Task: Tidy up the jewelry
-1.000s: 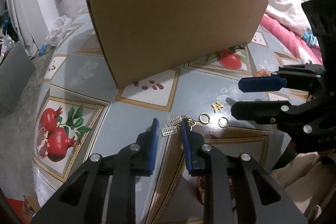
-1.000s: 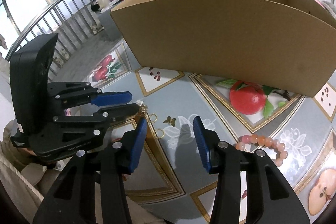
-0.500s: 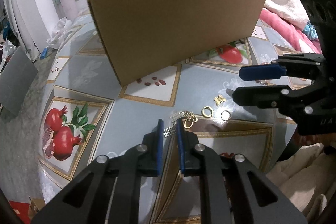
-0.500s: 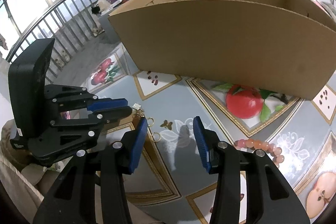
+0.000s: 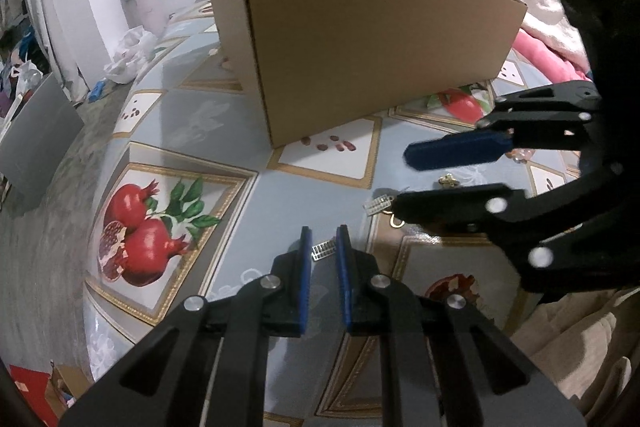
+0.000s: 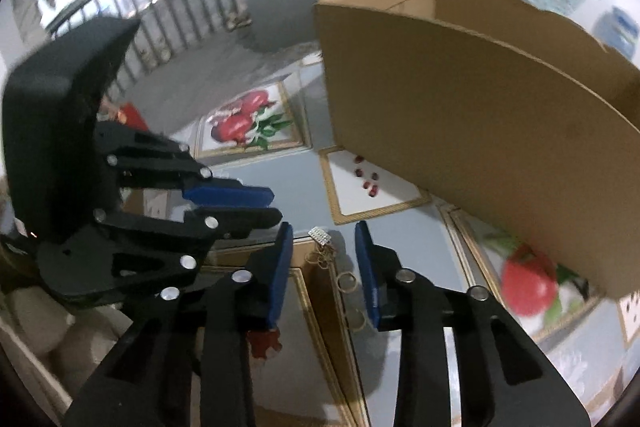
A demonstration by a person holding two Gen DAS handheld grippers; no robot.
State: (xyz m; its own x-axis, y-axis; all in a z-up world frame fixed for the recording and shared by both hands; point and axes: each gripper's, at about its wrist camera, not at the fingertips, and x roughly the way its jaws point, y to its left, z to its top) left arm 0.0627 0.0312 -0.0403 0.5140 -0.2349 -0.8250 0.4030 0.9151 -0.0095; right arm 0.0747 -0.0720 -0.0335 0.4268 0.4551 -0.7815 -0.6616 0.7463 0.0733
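Observation:
My left gripper [image 5: 323, 239] hangs low over the table with its jaws a narrow gap apart; a small silver rectangular earring [image 5: 325, 250] lies on the cloth between the tips, and I cannot tell if they touch it. A second silver earring [image 5: 378, 203] and a gold flower piece [image 5: 449, 180] lie further right. My right gripper [image 6: 323, 239] is open above a silver earring [image 6: 320, 235], a gold pendant [image 6: 320, 259] and gold rings [image 6: 347, 283]. It also shows from the side in the left wrist view [image 5: 404, 179]. The cardboard box [image 5: 372, 55] stands behind.
The table [image 5: 192, 123] has a fruit-printed cloth and drops off at the left and near edges. Pink and white fabric [image 5: 540, 27] is piled at the far right. A railing [image 6: 160, 7] and floor clutter lie beyond the table.
My left gripper has narrowed from wide open to a small gap and moved left around one silver earring. My right gripper has swung left over the gold pieces, staying open.

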